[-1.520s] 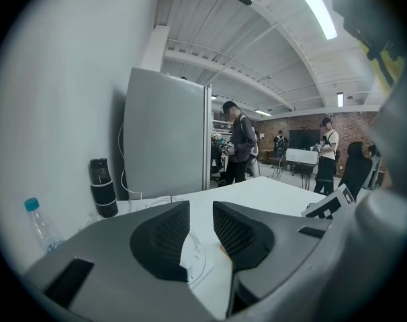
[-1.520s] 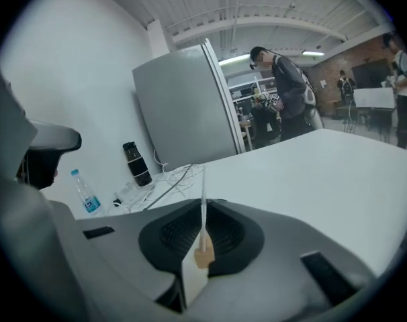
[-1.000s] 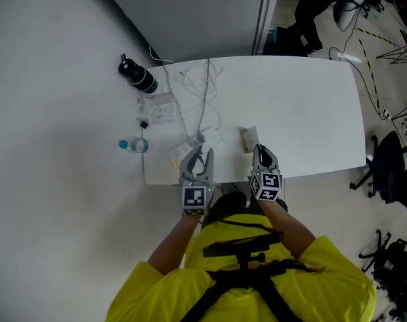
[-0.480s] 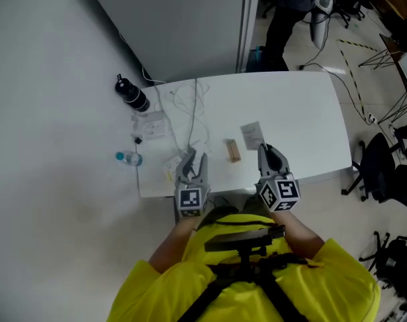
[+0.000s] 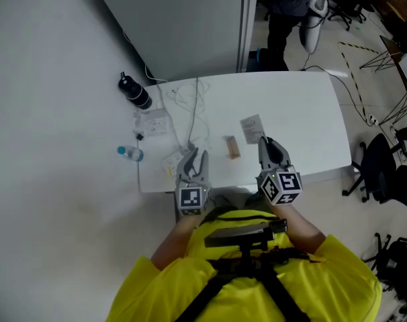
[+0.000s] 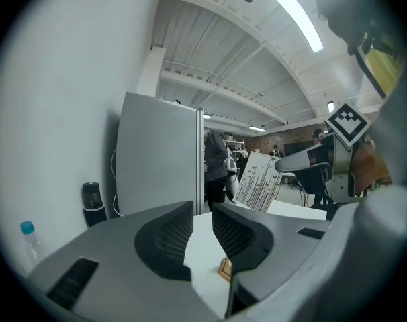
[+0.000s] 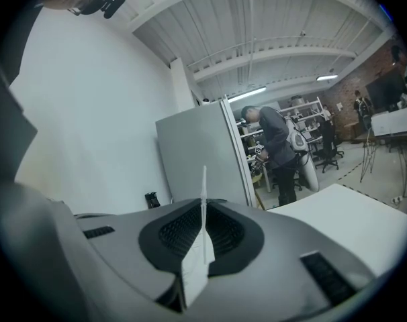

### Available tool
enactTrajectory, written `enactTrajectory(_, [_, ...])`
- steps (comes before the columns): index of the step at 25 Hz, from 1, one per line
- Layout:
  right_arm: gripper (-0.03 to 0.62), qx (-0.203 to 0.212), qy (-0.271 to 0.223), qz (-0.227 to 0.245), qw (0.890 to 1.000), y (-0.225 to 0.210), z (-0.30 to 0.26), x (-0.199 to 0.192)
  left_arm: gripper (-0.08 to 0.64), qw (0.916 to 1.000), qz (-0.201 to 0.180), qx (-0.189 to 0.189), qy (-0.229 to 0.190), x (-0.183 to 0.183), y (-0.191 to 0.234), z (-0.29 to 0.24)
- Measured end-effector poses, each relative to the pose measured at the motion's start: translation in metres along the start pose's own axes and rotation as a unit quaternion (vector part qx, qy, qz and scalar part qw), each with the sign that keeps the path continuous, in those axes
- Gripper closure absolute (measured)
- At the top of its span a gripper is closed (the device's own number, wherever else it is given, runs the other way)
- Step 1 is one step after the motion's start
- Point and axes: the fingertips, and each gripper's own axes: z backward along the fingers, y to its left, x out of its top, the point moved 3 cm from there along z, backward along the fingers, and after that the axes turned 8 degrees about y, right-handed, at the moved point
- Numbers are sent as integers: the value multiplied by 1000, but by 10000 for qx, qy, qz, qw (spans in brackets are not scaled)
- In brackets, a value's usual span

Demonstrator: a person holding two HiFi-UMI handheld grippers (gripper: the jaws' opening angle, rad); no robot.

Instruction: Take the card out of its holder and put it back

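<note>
Overhead view of a person in a yellow top standing at the near edge of a white table [image 5: 294, 102], holding 2 grippers over it.

The right gripper [image 5: 265, 143], at lower centre-right of the frame, has its jaws nearly together, pinching a thin white card [image 5: 252, 127] by one edge. The card sticks out past the jaw tips, up-frame. In the right gripper view it stands edge-on between the ribbed pads, gripped low.

The card holder [image 5: 232, 147], a small tan block, lies on the table just left of the card, between the 2 grippers and free of both.

The left gripper [image 5: 193, 159], at lower centre-left, has its jaws a narrow way apart with nothing between them. The holder shows on the table just beyond them in the left gripper view.

A black bottle [image 5: 135, 90], loose cables [image 5: 192, 106] and a small water bottle [image 5: 130, 153] sit at the table's left end.

Likely risks: the card is gripped by a thin strip, so it could twist or slip on meeting the holder. Nothing steadies the holder, so a push from the card would probably slide or tip it. A skewed approach could bend the card.
</note>
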Motion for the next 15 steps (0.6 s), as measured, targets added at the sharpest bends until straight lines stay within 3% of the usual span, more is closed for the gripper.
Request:
enactTrajectory(5, [571,91,101,-8,9999,4,-4,-6,494,9995,265,176,-20,-5,8,3])
enactTrajectory(9, [571,157,195,-29,9997,5,-4,-11,494,9995,210,231,63,-7,6,7])
enactTrajectory(15, [571,137,614,-106,9980,-3,-30,-57,494,9994,202,159,225,-12,2,9])
